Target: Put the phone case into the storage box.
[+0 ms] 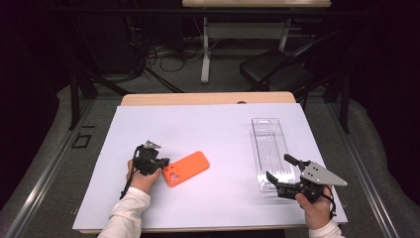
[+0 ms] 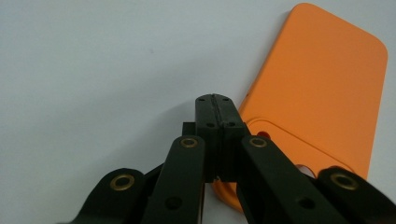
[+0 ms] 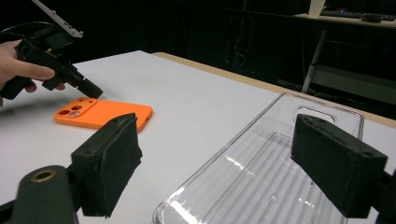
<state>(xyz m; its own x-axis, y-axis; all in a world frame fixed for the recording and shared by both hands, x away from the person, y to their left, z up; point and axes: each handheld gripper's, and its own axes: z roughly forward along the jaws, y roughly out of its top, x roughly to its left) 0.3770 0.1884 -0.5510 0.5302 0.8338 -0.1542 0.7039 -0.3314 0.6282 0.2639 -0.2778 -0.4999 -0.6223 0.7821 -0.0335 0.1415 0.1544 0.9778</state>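
Orange phone case: flat on tabletop, left of clear tray. Left hand-held gripper: pressed together, apparently touching case's camera end. Right hand-held gripper: spread, at tray's near end.

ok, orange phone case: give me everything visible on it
The orange phone case looks like matte silicone or soft plastic, a rounded rectangle with a raised camera block holding several round cutouts at the end nearest the left gripper. It lies flat, back up, on the white table cover, set diagonally left of centre. The left gripper's shut jaws sit over the camera end; whether they touch it is unclear. Nothing else is near it.
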